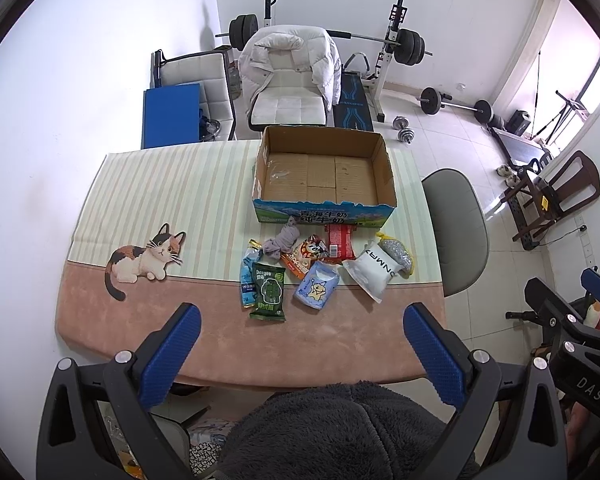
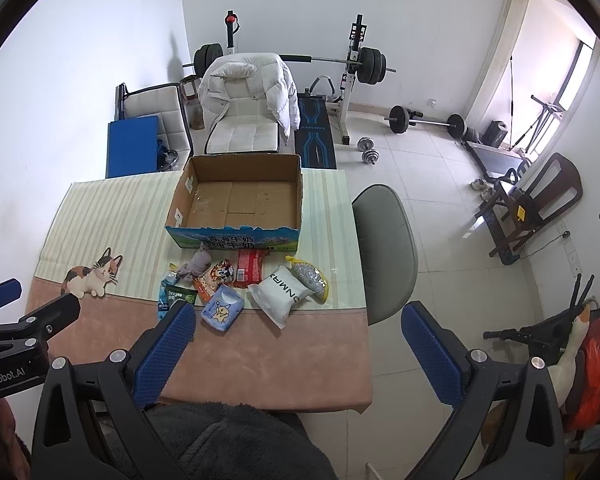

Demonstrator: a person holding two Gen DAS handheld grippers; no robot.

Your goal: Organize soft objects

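Note:
An open cardboard box (image 1: 324,200) (image 2: 236,236) with nothing in it stands at the table's far side. In front of it lie soft packs: a green pouch (image 1: 267,293) (image 2: 177,297), a blue bottle-shaped pack (image 1: 247,276), a grey cloth bundle (image 1: 282,242) (image 2: 196,266), an orange snack bag (image 1: 306,258) (image 2: 216,278), a red pack (image 1: 339,240) (image 2: 250,266), a light-blue tissue pack (image 1: 316,285) (image 2: 222,307), a white pouch (image 1: 374,270) (image 2: 282,295) and a silver-yellow bag (image 1: 398,254) (image 2: 310,277). My left gripper (image 1: 302,314) and right gripper (image 2: 298,314) are open, empty, held above the near edge.
The table (image 1: 320,344) has a striped cat-print cloth. A grey chair (image 1: 456,224) stands at its right, a white chair with a jacket (image 1: 288,76) behind. Weights and a barbell rack fill the back of the room. A dark fleece sleeve (image 1: 332,432) lies below.

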